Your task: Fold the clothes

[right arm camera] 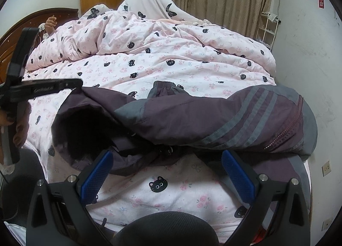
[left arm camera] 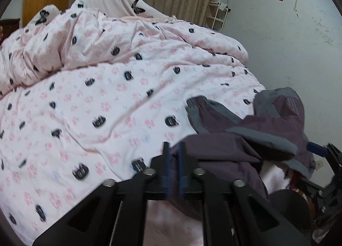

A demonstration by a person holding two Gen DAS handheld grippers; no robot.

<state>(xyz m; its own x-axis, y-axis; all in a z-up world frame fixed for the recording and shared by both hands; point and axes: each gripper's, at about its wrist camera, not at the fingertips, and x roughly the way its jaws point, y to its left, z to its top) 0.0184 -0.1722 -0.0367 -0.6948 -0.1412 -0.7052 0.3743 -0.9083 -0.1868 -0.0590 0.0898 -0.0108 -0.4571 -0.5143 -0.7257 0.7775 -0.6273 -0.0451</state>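
Your purple-and-grey jacket (right arm camera: 192, 117) lies crumpled along the near edge of the bed (right arm camera: 171, 68), long axis running left to right. Your right tool (right arm camera: 168, 173) is spread wide just below it, nearer its middle. Your left tool (left arm camera: 173, 167), nearly pressed together, has jacket cloth between its pads. Only the right view shows the striped sleeve.

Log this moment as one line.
task: fold clothes | left gripper: fingers narrowly apart, jacket fabric between, grip unclear | right gripper: open, empty, at jacket's near edge | jacket: bunched, unfolded on quilt
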